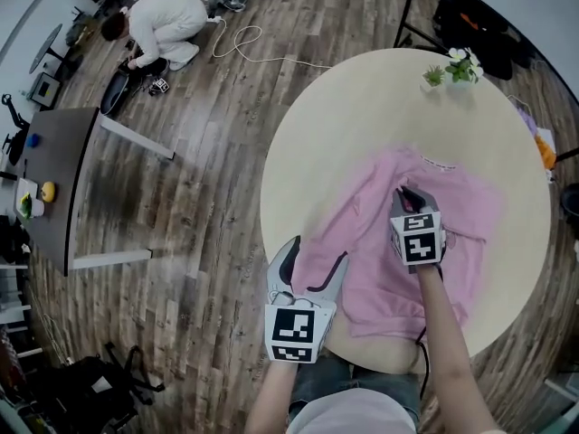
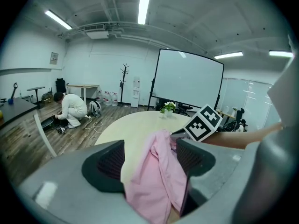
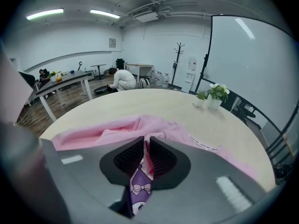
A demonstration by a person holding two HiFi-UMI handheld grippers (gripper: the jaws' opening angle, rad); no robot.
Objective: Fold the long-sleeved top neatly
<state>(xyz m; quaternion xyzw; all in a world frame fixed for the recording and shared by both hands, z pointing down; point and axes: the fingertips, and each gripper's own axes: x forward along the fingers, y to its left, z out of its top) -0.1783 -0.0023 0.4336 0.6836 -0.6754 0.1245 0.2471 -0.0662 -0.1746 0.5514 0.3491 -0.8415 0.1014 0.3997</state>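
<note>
A pink long-sleeved top (image 1: 375, 283) is seen spread across the lower right half of a round, pale table (image 1: 362, 107), with its neckline turned toward the upper part of the head view and its hem near the table's lower edge.

The right gripper (image 1: 404, 191) is placed over the middle of the garment, just below the neckline. In the right gripper view its jaws are pressed almost together on a raised fold of the pink cloth (image 3: 107, 129), and a purple printed patch (image 3: 139, 190) is caught between them at the bottom centre of that view.

The left gripper (image 1: 319, 250) is held at the table's lower left edge, over the sleeve side of the garment. In the left gripper view (image 2: 152, 157) the jaws are spread wide, and a bunched length of pink fabric (image 2: 156, 181) is seen lying between them, closer to the jaw at the right of the frame; no pinch is made.

A small potted plant (image 1: 460, 66) with white flowers is set near the table's upper right rim, well apart from the top. On the wooden floor at the upper left of the head view, a person in white (image 1: 167, 16) is crouched beside a white cable (image 1: 242, 42), and a dark desk (image 1: 59, 170) is visible along the left edge.
</note>
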